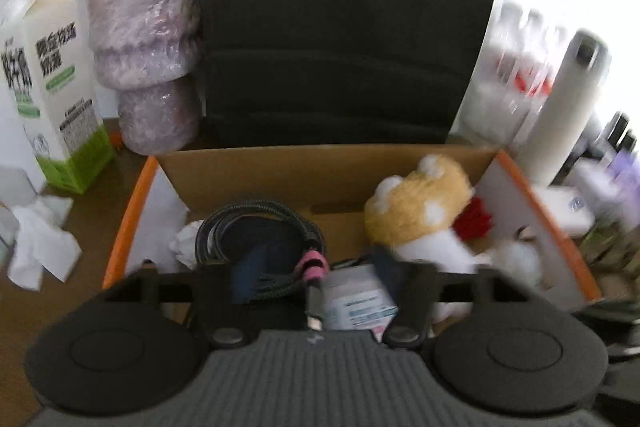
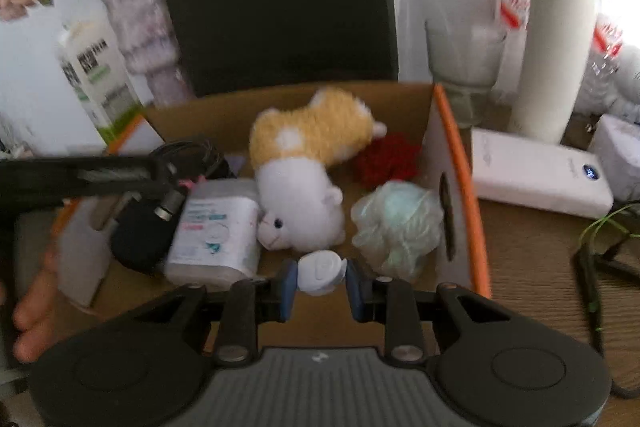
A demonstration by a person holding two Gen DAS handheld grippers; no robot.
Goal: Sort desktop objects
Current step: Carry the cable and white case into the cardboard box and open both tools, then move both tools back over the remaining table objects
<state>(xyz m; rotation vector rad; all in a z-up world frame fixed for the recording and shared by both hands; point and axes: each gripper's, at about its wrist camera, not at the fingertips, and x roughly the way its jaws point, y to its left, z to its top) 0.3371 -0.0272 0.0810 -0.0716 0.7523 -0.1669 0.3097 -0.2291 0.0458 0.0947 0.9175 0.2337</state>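
Note:
A cardboard box with orange edges (image 1: 132, 223) (image 2: 464, 163) lies below both grippers. My left gripper (image 1: 316, 271) is over its left side, jaws wide and open. A coiled black braided cable with a pink tie (image 1: 256, 227) hangs between them, resting against the left blue pad (image 1: 245, 277). My right gripper (image 2: 321, 287) is shut on a small white rounded case (image 2: 322, 271) above the box's near edge. In the box lie a yellow and white plush toy (image 2: 304, 163), a red pompom (image 2: 384, 159), a pale green bath puff (image 2: 398, 223) and a pack of wipes (image 2: 218, 227).
A milk carton (image 1: 52, 87), a purple vase (image 1: 148, 47) and crumpled tissue (image 1: 40, 243) stand left of the box. A dark chair back (image 1: 340, 27) rises behind it. A white flask (image 2: 556, 47), a glass (image 2: 464, 67) and a white power bank (image 2: 540, 179) sit to the right. A person's hand (image 2: 32, 311) shows.

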